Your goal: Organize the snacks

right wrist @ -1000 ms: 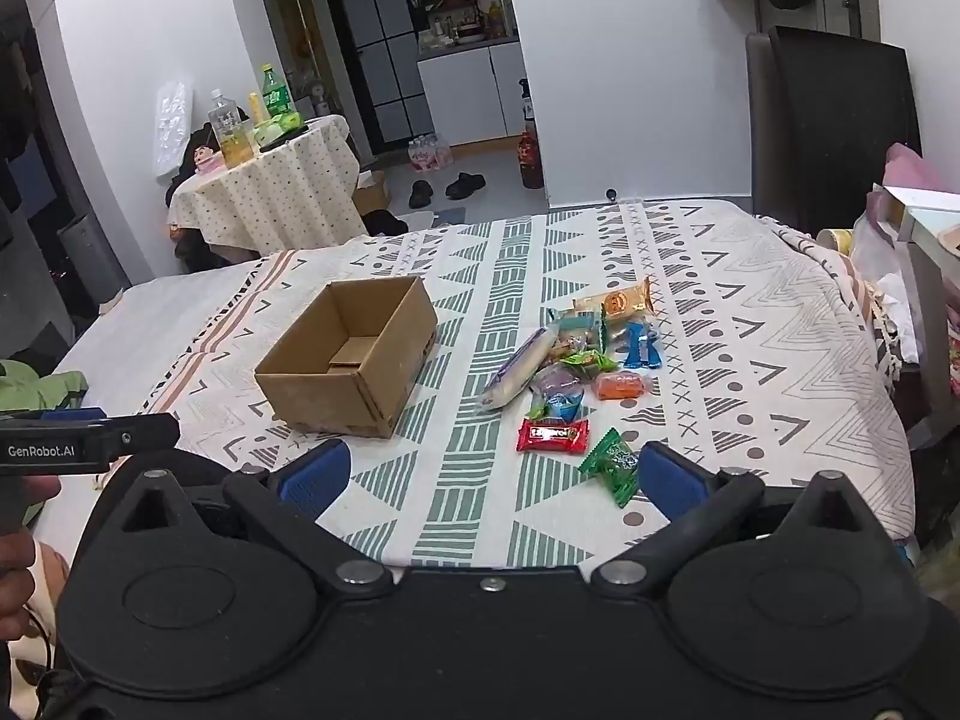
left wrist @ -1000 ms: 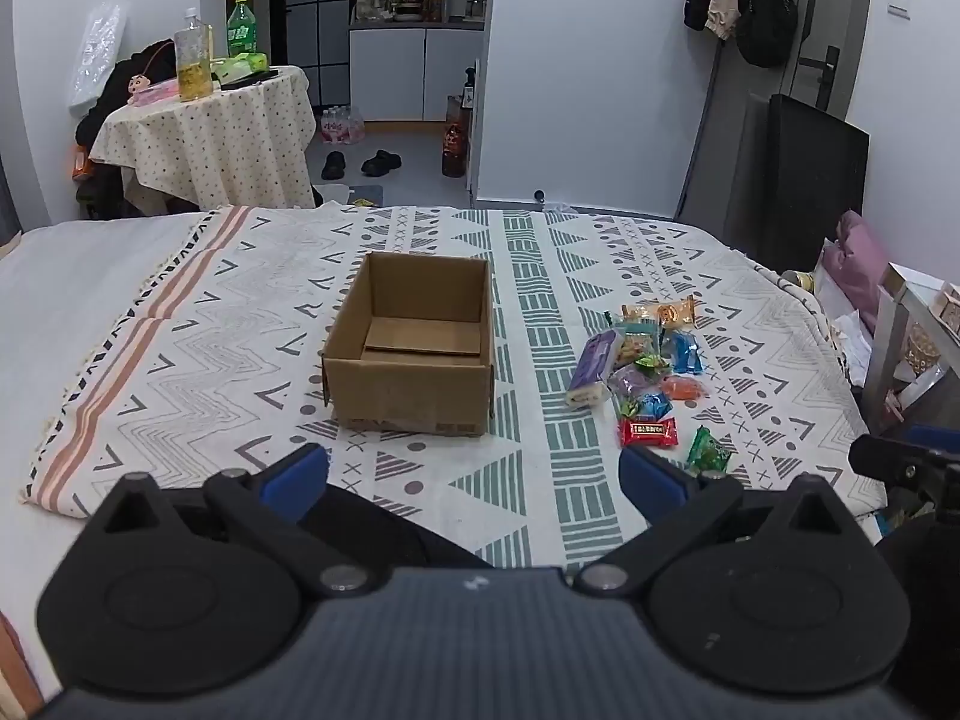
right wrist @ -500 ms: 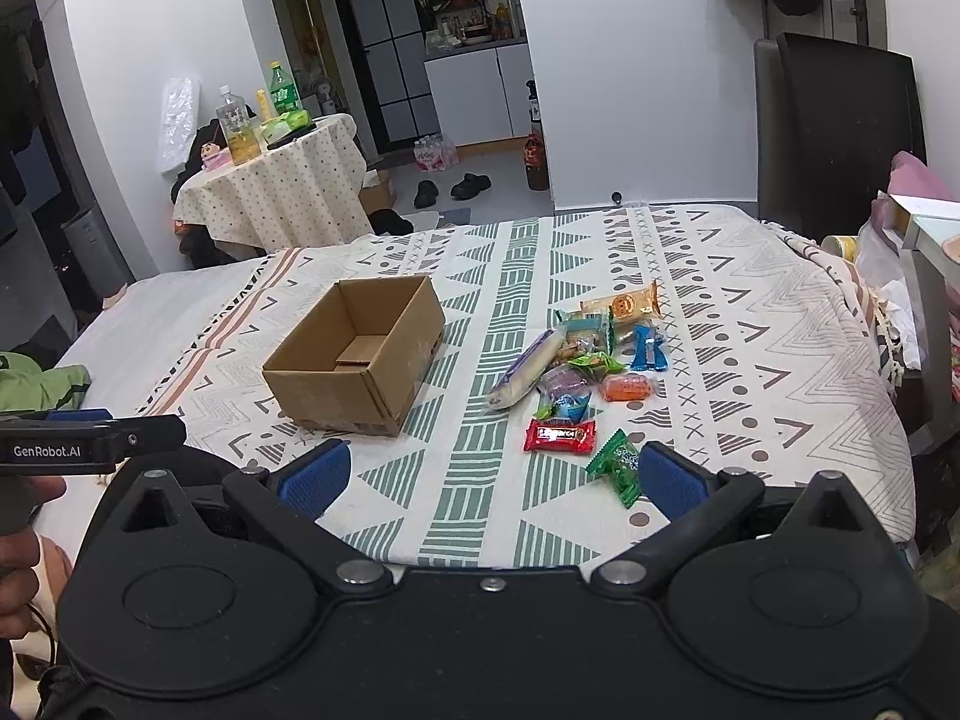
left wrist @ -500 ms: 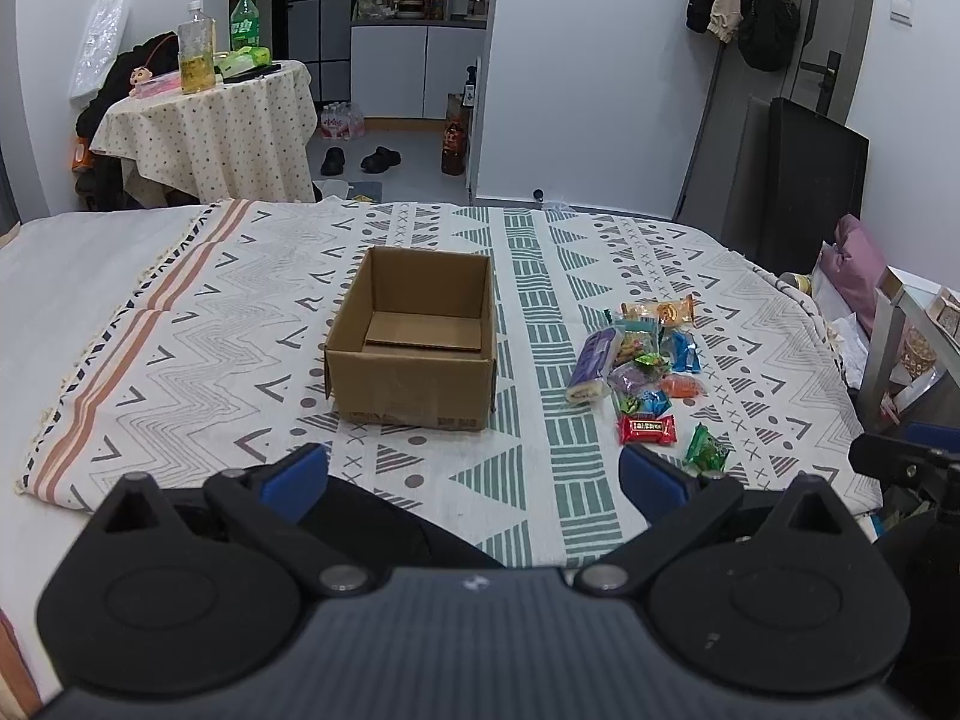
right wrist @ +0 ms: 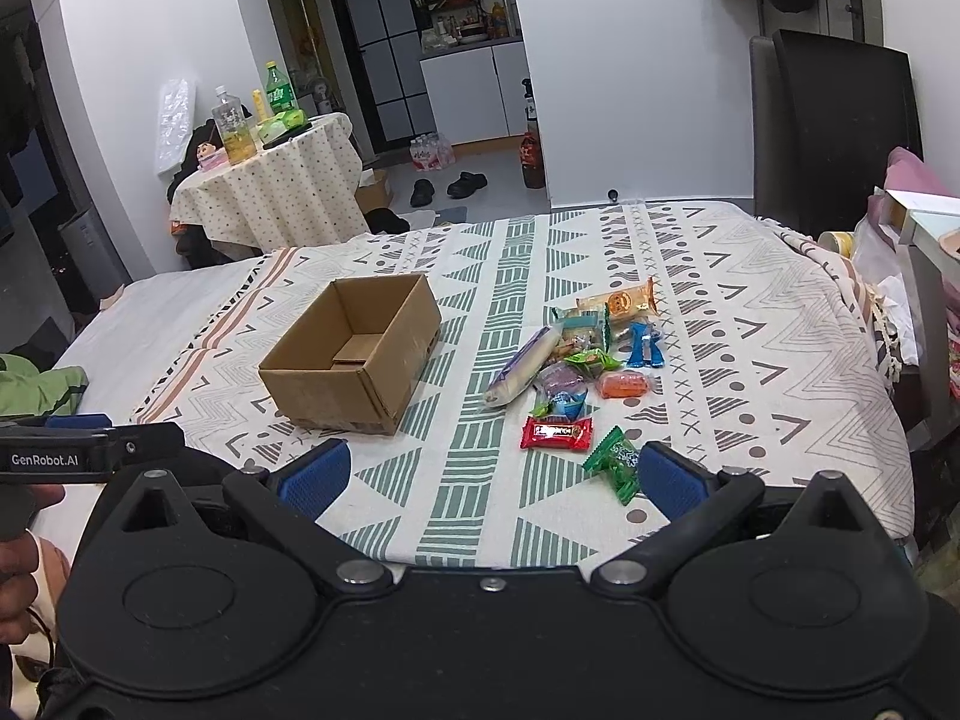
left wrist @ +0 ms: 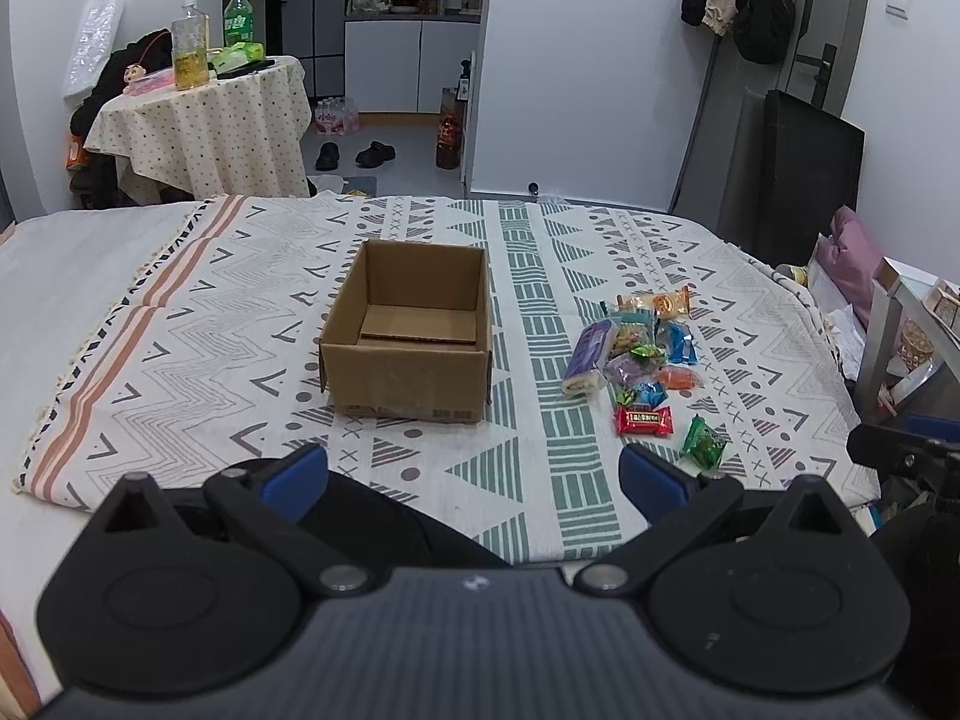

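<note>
1. A bedroom: a bed (left wrist: 180, 312) under a patterned cloth carries everything; beyond it, a small round table and a kitchen doorway.
2. The box (left wrist: 408, 336) sits open and empty mid-bed.
3. The snacks (right wrist: 576, 372) lie in a loose pile right of the box, well apart from it.
4. Nearest the edge, right of the box, lies a green packet (right wrist: 615, 462), its long axis running diagonally.
5. The right hand-held gripper (right wrist: 492, 477) hovers with fingers apart; that packet is just ahead, beside its right finger.
6. The left hand-held gripper (left wrist: 474, 480), also apart, faces the box, so the right is likely nearer the snacks.
</note>
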Demonstrator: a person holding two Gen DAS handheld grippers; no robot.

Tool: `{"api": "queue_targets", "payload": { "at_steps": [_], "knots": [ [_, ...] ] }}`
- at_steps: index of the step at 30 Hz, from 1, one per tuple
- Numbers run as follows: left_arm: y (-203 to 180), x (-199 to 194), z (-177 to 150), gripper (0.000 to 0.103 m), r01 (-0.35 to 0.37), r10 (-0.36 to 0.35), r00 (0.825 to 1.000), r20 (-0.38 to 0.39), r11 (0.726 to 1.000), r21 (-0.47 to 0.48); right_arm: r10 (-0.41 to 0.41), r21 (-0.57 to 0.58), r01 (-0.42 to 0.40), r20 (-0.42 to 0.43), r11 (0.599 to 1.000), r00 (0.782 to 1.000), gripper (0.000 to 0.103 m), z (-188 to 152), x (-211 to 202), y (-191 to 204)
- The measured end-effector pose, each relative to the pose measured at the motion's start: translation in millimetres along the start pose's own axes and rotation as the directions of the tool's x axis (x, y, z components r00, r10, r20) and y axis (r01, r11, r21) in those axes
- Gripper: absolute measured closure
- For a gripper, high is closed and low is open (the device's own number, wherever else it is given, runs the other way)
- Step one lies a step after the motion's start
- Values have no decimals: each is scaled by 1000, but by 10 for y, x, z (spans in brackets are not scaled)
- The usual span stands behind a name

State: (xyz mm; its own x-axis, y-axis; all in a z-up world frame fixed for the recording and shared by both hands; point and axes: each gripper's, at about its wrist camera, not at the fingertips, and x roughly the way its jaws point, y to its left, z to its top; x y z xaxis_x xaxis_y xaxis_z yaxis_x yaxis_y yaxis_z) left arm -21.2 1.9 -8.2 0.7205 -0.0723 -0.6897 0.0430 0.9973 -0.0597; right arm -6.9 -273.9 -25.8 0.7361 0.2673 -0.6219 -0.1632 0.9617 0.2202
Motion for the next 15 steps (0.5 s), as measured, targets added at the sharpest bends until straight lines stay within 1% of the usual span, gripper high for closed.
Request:
{"api": "queue_targets", "payload": {
  "at_steps": [6,15],
  "knots": [
    [-30,57,-3,0,11,-10,1000,-22,1000,8,-7,4,7,-13,1000,1000,0,-44,37,-33],
    [-33,113,18,0,20,-20,999,-27,1000,2,-6,8,6,-24,1000,1000,0,-41,95,-52]
  ]
}}
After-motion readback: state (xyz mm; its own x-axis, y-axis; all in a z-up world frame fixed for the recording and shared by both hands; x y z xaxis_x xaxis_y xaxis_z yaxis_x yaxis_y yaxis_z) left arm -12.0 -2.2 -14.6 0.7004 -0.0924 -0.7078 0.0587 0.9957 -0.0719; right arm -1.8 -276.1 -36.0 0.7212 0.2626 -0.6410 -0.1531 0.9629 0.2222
